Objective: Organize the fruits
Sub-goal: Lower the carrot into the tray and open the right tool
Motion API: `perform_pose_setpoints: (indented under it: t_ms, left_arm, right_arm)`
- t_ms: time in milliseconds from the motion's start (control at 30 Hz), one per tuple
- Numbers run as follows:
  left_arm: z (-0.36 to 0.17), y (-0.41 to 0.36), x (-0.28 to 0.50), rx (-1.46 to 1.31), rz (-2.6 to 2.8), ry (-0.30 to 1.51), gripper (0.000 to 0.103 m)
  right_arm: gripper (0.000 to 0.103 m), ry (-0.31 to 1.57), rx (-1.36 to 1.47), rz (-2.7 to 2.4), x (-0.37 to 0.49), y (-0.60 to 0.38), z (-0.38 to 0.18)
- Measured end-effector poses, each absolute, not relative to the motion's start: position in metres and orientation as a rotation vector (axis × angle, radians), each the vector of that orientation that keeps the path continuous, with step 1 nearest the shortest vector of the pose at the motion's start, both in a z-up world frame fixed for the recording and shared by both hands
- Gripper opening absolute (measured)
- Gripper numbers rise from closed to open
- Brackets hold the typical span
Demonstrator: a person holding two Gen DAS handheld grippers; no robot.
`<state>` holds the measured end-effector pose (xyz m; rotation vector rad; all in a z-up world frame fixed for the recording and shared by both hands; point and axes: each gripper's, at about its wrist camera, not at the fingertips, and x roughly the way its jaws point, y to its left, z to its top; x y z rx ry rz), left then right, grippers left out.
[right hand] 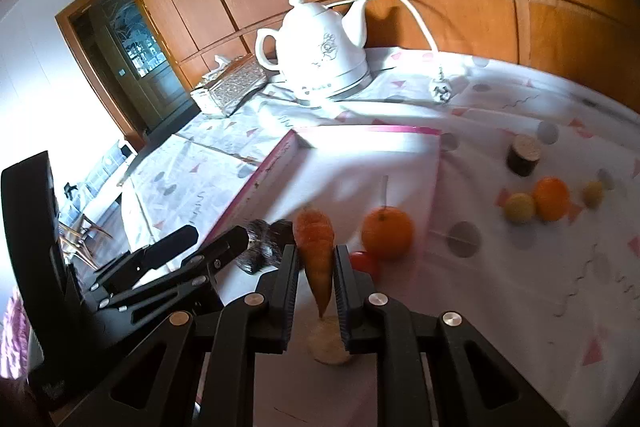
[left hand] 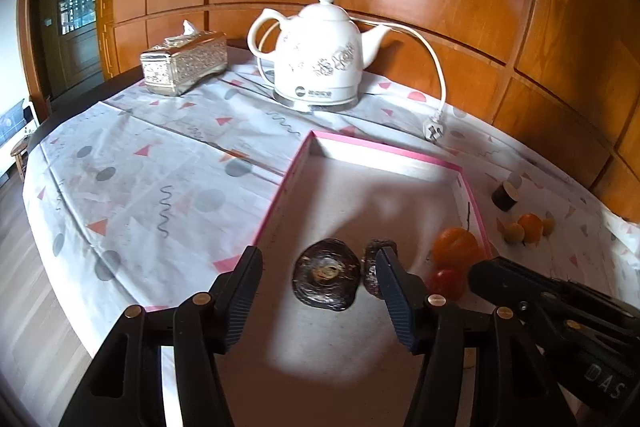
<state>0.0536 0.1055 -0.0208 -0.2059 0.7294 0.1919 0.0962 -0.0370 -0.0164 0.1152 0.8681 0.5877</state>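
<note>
Right claw (right hand: 316,267) clamped a carrot (right hand: 316,251) over the pink-rimmed tray (right hand: 360,129); left claw (left hand: 316,291) released, empty, above a dark flat fruit (left hand: 325,275).

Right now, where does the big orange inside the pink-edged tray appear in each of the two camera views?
Left wrist view: the big orange is at lower right, inside the tray's right edge, above a small red fruit.
Right wrist view: it sits just right of centre, right of the carrot in the right gripper.
Shared landmark: the white kettle behind the tray.
</note>
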Motion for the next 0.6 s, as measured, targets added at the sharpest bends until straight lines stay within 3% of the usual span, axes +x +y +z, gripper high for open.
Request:
perform_pose_setpoints:
  t_ms: [100, 600]
  left_arm:
    - [-0.02, 0.108, 0.051, -0.212, 0.194, 0.727, 0.06]
    - [-0.015, 0.087, 0.045, -0.195, 0.148, 0.724, 0.06]
  right_arm:
    - [0.029, 0.877, 0.162, 0.594, 0.093, -0.037, -0.019]
    - [0.029, 0.844, 0.208, 0.344, 0.085, -0.105, -0.027]
